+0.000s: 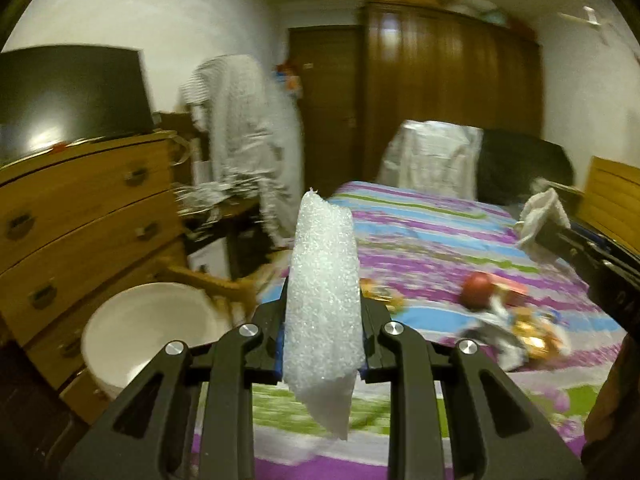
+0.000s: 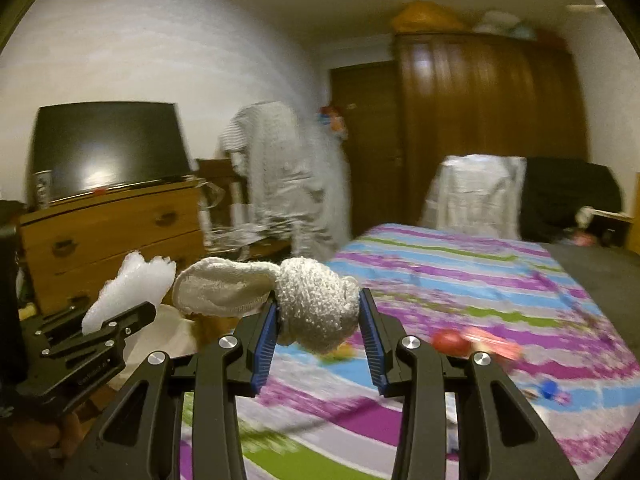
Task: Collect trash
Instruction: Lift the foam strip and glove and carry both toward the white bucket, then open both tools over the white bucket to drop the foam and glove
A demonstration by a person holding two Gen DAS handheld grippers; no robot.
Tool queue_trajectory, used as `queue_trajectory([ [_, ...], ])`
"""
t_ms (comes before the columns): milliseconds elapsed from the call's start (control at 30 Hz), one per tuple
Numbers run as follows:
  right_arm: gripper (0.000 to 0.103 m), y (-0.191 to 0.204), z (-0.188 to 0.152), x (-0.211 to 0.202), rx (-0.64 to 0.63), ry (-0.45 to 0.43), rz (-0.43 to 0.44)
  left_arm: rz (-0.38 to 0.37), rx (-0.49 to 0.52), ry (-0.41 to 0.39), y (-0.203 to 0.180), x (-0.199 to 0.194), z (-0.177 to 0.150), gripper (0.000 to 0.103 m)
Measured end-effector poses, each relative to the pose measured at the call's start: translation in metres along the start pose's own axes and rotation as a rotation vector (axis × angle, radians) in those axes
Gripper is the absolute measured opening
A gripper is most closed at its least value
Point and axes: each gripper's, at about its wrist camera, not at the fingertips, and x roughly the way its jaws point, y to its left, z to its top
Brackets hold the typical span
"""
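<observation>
Two loads held: your left gripper (image 1: 322, 312) clamps white foam wrap (image 1: 324, 280); your right gripper (image 2: 318, 316) pinches a white cloth (image 2: 312, 300).

Both cameras ride just behind their own fingers and face across the striped bed (image 1: 460, 232) toward the far wardrobe (image 1: 448, 88). The left wrist view sits near the bed's left edge, close above a white bucket (image 1: 132, 320). The right wrist view looks from slightly farther right. They share the bed, the dresser (image 2: 120, 236), the wardrobe, and each catches the other gripper at its edge.
</observation>
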Motion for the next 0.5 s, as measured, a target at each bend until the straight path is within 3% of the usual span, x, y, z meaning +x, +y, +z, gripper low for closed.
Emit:
queue_trajectory([
  [300,0.040,0.133,0.028,0.120,-0.062,0.161,0.238,0.197,-0.104,0.064,0.129,0.025,0.014,0.023],
  [500,0.040,0.210,0.034,0.211,-0.097,0.311,0.336,0.232,-0.168,0.157,0.188,0.052,0.009,0.023],
])
